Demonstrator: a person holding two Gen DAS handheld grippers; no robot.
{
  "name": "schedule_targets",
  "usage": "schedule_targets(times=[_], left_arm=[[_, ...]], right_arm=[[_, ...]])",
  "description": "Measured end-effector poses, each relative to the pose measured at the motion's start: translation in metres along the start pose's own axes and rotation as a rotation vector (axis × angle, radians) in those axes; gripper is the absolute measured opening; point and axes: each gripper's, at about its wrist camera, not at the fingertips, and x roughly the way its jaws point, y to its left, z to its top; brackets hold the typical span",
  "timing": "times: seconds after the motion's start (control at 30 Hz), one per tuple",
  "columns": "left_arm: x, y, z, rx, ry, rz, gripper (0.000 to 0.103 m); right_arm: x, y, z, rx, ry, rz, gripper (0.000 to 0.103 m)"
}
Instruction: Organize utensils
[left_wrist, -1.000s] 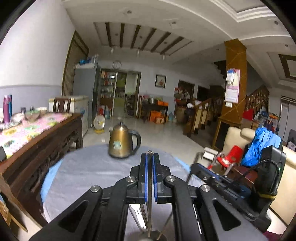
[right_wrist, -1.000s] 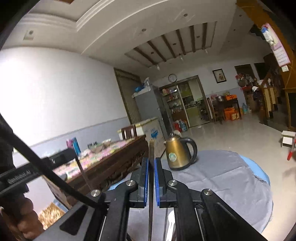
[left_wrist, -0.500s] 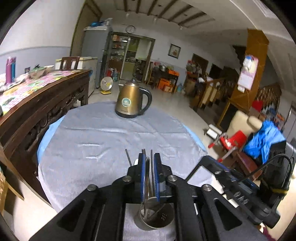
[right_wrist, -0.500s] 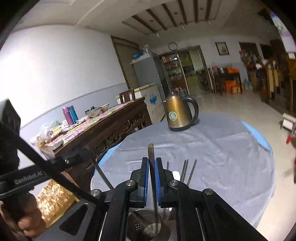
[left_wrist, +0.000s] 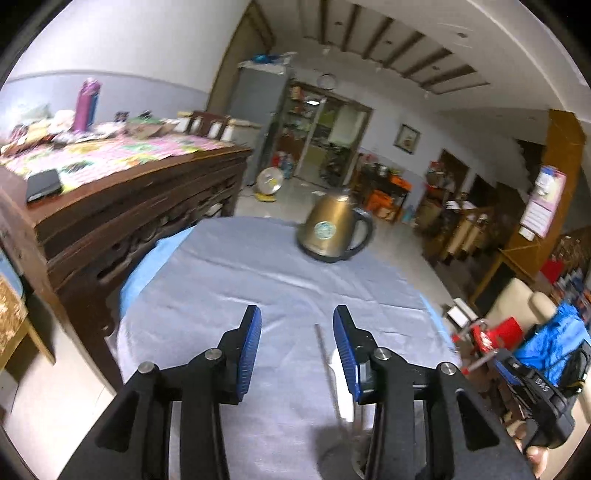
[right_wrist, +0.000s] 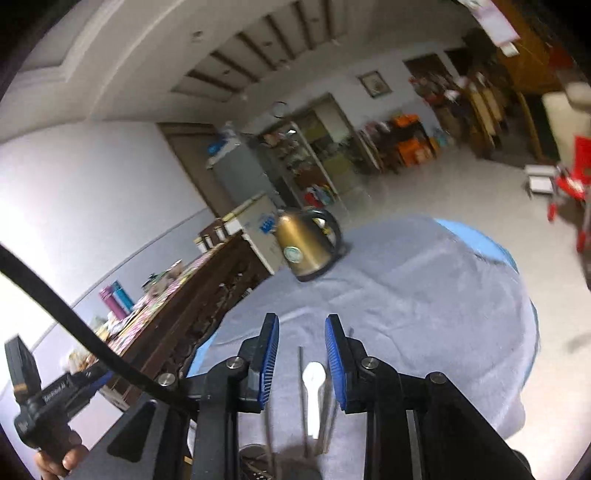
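My left gripper (left_wrist: 297, 332) is open and empty above the grey tablecloth (left_wrist: 258, 280). A thin metal chopstick (left_wrist: 327, 365) and a white spoon (left_wrist: 341, 391) lie on the cloth just inside its right finger. My right gripper (right_wrist: 301, 343) is open and empty. Between its fingers lie a white spoon (right_wrist: 313, 391) and a metal chopstick (right_wrist: 302, 387). The rim of a metal utensil cup (right_wrist: 255, 461) shows at the bottom edge, with a utensil handle standing in it.
A gold kettle (left_wrist: 332, 232) stands at the far side of the round table; it also shows in the right wrist view (right_wrist: 306, 247). A dark wooden sideboard (left_wrist: 110, 210) stands to the left. A red stool (left_wrist: 495, 332) and a chair are at the right.
Both grippers were shut on utensils held over the metal cup. Now both are open and empty, and both have pulled back from the cup and tilted.
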Motion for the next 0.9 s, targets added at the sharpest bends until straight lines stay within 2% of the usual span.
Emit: schedule_targets(times=[0.2,0.37,0.6,0.9], left_arm=[[0.048,0.026,-0.012,-0.048,0.108,0.056,0.041],[0.094,0.035,-0.034,-0.036,0.221,0.089,0.041],[0.159,0.026,-0.051,0.008,0.373,0.068,0.041],[0.241,-0.006,-0.032,0.086,0.490,-0.001,0.041]], right_arm=[[0.028,-0.032,-0.004,0.062,0.083,-0.050,0.028],[0.063,-0.049,-0.022,0.071,0.182,-0.066,0.028],[0.121,-0.073,-0.047,0.075,0.339,-0.096,0.028],[0.222,-0.064,-0.040,-0.009,0.499,-0.121,0.028]])
